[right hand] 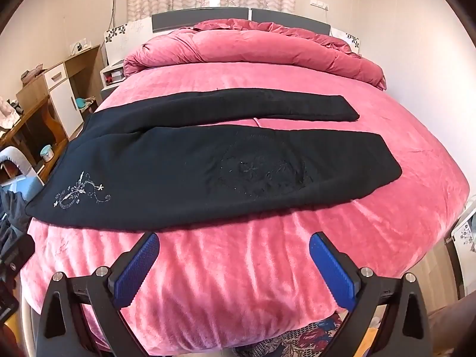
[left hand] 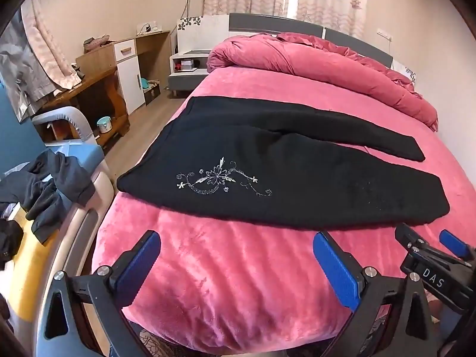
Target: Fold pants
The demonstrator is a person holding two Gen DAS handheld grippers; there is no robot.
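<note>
Both claws (left [left hand: 236, 260], right [right hand: 233, 263]) gape above, seemingly clear of, pants [right hand: 184, 160].

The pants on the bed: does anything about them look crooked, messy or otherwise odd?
Nothing is wrong with the black pants: they lie flat and unfolded across the pink bed, legs slightly apart. The one untidy spot is a heap of dark clothes dumped beside the bed. Both the left gripper and right gripper are open and empty.

left gripper [left hand: 236, 255] | black frame, blue ribbed pads, silver screws | "DAS" label, apparently
</note>
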